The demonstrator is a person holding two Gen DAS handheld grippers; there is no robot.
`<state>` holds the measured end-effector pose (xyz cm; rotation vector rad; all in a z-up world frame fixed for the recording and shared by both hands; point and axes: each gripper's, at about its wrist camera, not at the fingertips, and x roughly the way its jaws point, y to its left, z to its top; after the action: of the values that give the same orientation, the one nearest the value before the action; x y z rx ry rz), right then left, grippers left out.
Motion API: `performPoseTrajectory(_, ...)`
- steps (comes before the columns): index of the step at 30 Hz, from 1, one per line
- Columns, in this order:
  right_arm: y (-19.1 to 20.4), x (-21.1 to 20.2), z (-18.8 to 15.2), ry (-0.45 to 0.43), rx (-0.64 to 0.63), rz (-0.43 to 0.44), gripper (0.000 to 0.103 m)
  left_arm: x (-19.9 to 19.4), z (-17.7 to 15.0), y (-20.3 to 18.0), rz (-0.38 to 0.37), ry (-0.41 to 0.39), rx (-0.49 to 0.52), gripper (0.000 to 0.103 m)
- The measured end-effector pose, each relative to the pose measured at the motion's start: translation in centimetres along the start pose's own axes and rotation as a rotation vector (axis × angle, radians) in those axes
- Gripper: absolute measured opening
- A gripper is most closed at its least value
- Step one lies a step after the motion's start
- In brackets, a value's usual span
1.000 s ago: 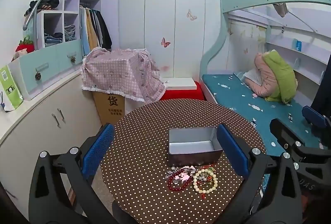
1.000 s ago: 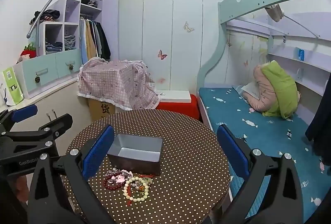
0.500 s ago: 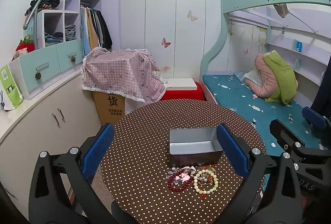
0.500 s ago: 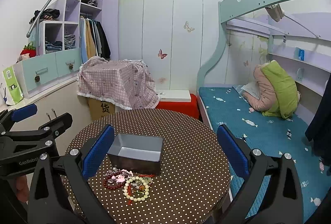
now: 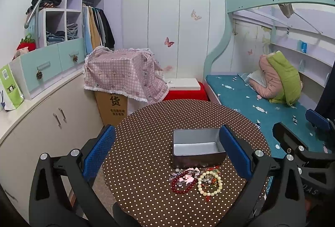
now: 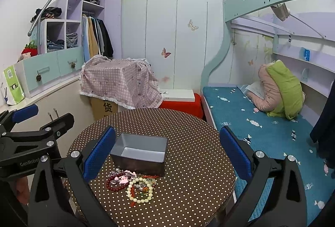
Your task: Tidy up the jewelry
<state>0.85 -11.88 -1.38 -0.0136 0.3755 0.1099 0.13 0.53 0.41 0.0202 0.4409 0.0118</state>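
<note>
Nothing has shifted noticeably: both tools hover wide and empty. Jewelry pile (image 5: pixel 195 179) lies on the tabletop (image 5: pixel 146 132) just before the tin box (image 5: pixel 196 148), nearer the left tool (image 5: pixel 167 153) than the right tool (image 6: pixel 167 153).

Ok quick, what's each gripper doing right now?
Left gripper: open, holding nothing.
Right gripper: open, holding nothing.

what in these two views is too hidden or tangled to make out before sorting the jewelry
- Jewelry pile, both views: strands overlap, so the piece count is unclear; only a cream bead bracelet and a dark red one stand out.
- Metal box, right view: the near wall hides part of its floor.
- Table, both views: the near edge is cut off behind the claw arms.
</note>
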Motion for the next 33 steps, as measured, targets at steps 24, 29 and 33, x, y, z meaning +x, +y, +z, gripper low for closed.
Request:
performPoseTrajectory(24,0.13,0.27,-0.26,0.011,0.002,0.006,0.096,0.23,-0.20,0.18,0.000,0.002,-0.003,0.098)
performPoseTrajectory(29,0.05,0.29,-0.43,0.015,0.004,0.006,0.096,0.21,-0.20,0.16,0.000,0.004,-0.002,0.098)
performPoseTrajectory(33,0.03,0.21,-0.44,0.015,0.006,0.006,0.096,0.26,-0.22,0.20,-0.001,0.002,-0.002,0.098)
